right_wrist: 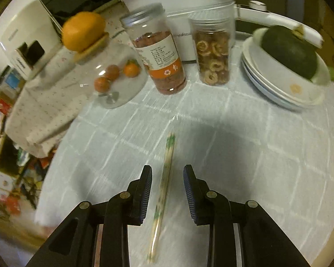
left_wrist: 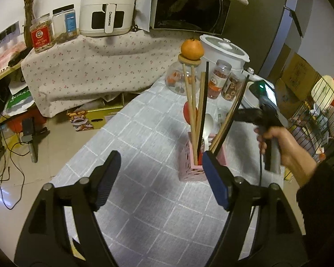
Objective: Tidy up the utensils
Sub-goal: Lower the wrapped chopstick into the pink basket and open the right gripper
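Note:
A pink lattice utensil holder (left_wrist: 190, 171) stands on the checked tablecloth. It holds pale wooden chopsticks (left_wrist: 189, 102), a dark chopstick (left_wrist: 204, 102), a spoon (left_wrist: 208, 122) and a pair leaning right (left_wrist: 231, 115). My left gripper (left_wrist: 161, 169) hovers open just before the holder with nothing between its fingers. Its right pad (left_wrist: 213, 178) is close to the holder's near corner. In the right wrist view a wrapped pair of chopsticks (right_wrist: 168, 153) lies flat on the cloth. My right gripper (right_wrist: 167, 171) straddles it, jaws apart, with the pads clear of the wrapper. A hand (left_wrist: 276, 140) holds that gripper to the right of the holder.
Behind stand a glass jar with an orange (right_wrist: 83, 31) on its lid, a red-filled jar (right_wrist: 160, 51), a jar of dried rings (right_wrist: 213, 53), a white pot (left_wrist: 225, 51) and stacked plates (right_wrist: 278, 89) bearing a dark green fruit. Air fryer (left_wrist: 106, 6), microwave and wire cage (left_wrist: 318, 111) lie beyond.

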Motion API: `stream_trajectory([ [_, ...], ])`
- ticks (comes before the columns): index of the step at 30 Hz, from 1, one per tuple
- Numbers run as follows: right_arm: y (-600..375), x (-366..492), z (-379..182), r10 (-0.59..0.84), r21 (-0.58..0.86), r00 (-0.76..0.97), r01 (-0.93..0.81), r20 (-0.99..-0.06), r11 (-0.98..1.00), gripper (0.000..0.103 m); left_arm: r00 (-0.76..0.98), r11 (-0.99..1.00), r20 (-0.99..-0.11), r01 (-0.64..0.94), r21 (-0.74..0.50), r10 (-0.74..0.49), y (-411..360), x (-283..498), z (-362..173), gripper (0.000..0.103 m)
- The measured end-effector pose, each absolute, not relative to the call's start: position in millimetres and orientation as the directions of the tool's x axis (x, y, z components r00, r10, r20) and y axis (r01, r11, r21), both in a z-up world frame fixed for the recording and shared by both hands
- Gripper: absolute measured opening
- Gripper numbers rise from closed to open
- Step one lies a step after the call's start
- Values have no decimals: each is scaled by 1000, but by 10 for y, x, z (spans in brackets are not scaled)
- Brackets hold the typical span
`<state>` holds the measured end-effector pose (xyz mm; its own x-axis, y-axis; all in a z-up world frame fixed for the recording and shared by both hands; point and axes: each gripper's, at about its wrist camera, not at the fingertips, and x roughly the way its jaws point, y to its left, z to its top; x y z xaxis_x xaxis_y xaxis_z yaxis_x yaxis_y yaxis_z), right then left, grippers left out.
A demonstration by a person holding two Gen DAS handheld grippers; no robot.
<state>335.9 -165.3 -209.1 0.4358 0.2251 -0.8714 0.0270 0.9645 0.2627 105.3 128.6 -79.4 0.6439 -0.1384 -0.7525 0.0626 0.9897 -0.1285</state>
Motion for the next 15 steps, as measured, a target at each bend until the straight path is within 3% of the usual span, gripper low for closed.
stream_trajectory([
  [6, -1515, 3590, -2437, 193, 217, 365, 27, -911, 976, 28, 630, 991, -765, 65, -118, -133, 1286, 1097, -820, 76],
  [8, -1438, 3540, -2445, 132, 143, 392, -1, -910, 990, 11, 627, 991, -768, 65, -117, -132, 1282, 1101, -826, 76],
  [11, -1463, 3425, -2426, 124, 141, 405, 12, -906, 990, 5, 629, 990, -766, 54, -129, -134, 1280, 1092, -825, 76],
  [15, -1583, 3066, -2172, 130, 164, 499, 25, -857, 986, 5, 637, 988, -758, 48, -144, -142, 1281, 1073, -812, 76],
])
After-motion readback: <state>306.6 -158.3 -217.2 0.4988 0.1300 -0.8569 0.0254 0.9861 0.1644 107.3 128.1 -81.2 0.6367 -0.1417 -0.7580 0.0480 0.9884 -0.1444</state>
